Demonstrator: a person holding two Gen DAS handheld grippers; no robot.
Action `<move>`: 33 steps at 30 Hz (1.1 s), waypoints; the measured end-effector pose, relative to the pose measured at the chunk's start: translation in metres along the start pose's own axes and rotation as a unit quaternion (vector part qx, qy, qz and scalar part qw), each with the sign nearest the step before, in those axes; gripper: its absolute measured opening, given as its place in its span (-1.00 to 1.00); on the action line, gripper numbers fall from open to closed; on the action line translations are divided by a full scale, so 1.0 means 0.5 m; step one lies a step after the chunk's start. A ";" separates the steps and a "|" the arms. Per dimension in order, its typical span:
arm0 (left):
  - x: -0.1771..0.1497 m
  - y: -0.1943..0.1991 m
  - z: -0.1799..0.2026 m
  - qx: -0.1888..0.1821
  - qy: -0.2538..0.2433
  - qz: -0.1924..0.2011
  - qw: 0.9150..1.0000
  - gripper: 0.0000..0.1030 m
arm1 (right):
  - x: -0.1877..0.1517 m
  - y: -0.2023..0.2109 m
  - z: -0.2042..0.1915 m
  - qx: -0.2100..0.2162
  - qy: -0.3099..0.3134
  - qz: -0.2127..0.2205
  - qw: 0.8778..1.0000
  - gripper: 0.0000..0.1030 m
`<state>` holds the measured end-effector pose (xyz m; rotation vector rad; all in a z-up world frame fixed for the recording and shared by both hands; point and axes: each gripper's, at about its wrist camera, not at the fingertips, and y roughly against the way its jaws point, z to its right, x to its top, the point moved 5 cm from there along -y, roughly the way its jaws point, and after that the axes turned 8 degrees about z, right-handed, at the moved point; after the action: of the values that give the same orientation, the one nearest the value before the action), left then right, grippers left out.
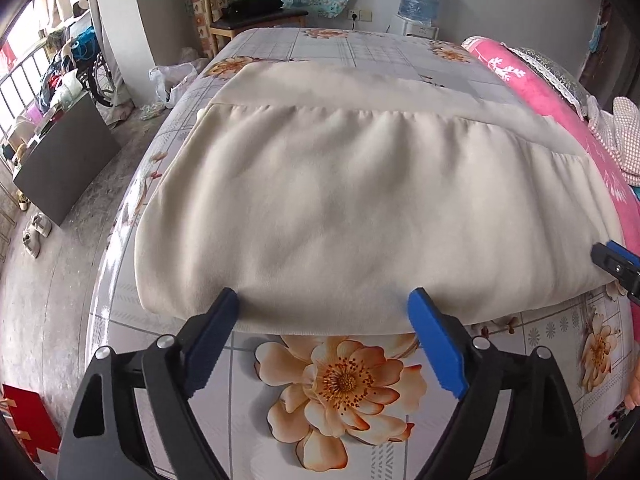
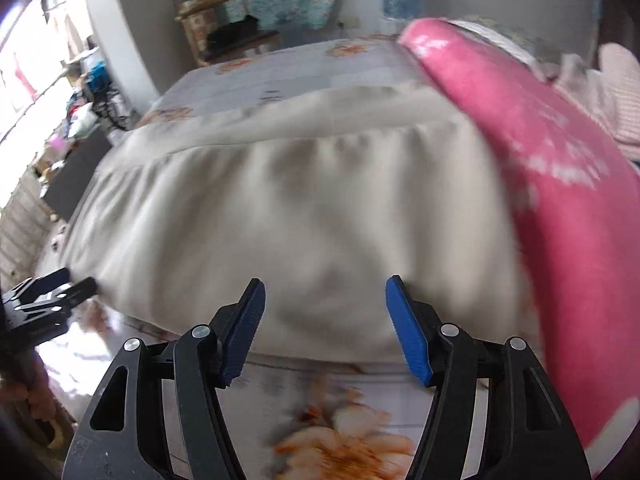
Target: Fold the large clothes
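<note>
A large cream garment lies folded flat on the flower-print table cover, with a gathered seam running across its far part. My left gripper is open over the garment's near edge, its blue pads wide apart and pressing on nothing. The right gripper's tips show at the cloth's right corner. In the blurred right wrist view my right gripper is open above the near edge of the cream garment, nothing pinched. The left gripper sits at the cloth's left corner.
A pink flowered blanket runs along the right side of the table cover, with a knitted white cloth beyond it. A wooden chair and a water dispenser stand at the far wall. A dark board and shoes are on the floor left.
</note>
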<state>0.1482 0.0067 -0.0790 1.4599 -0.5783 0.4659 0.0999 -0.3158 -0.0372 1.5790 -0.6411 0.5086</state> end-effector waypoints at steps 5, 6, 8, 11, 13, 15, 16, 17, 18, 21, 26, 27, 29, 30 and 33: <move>-0.009 0.020 0.000 -0.019 0.021 -0.013 1.000 0.67 | -0.036 0.100 0.049 -0.009 -0.032 0.010 0.999 0.29; -0.011 0.030 0.000 -0.020 0.024 -0.010 0.999 0.67 | -0.042 0.118 0.041 -0.006 -0.026 0.014 1.000 0.33; -0.011 0.056 0.002 -0.015 0.020 0.002 1.000 0.67 | -0.052 0.146 0.018 0.003 -0.012 0.022 1.000 0.49; -0.009 0.099 0.010 -0.011 0.007 0.021 1.000 0.67 | -0.055 0.164 -0.019 0.008 0.009 0.030 0.999 0.65; -0.006 0.125 0.014 -0.009 0.002 0.033 0.999 0.67 | -0.057 0.170 -0.046 0.011 0.020 0.033 0.999 0.67; -0.006 0.153 0.018 -0.014 0.002 0.045 0.999 0.77 | -0.051 0.170 -0.076 0.014 0.034 0.036 0.999 0.73; -0.006 0.164 0.020 -0.017 0.002 0.050 0.999 0.83 | -0.049 0.174 -0.089 0.014 0.040 0.041 0.998 0.75; -0.006 0.176 0.024 -0.025 0.000 0.056 0.998 0.85 | -0.045 0.180 -0.102 0.012 0.047 0.048 0.998 0.77; -0.006 0.185 0.030 -0.035 -0.004 0.061 0.998 0.88 | -0.042 0.186 -0.115 0.011 0.053 0.054 0.997 0.79; -0.013 0.204 0.050 -0.042 -0.024 0.063 0.997 0.89 | -0.026 0.197 -0.137 0.015 0.056 0.062 0.996 0.81; -0.026 0.238 0.076 -0.034 -0.047 0.079 0.995 0.89 | -0.002 0.245 -0.148 -0.015 0.060 0.101 0.993 0.84; -0.027 0.247 0.080 -0.031 -0.048 0.083 0.995 0.89 | 0.002 0.256 -0.147 -0.025 0.059 0.112 0.992 0.84; -0.027 0.261 0.083 -0.029 -0.048 0.094 0.994 0.89 | 0.010 0.278 -0.142 -0.048 0.058 0.131 0.988 0.84; -0.025 0.271 0.084 -0.023 -0.048 0.105 0.993 0.89 | 0.012 0.286 -0.142 -0.056 0.058 0.139 0.987 0.84; -0.016 0.304 0.084 0.013 -0.054 0.141 0.988 0.89 | 0.012 0.309 -0.142 -0.067 0.062 0.156 0.984 0.84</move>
<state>0.0443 -0.0248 0.0355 1.4402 -0.8752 0.6197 0.0047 -0.2534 0.0895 1.3152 -0.8143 0.7745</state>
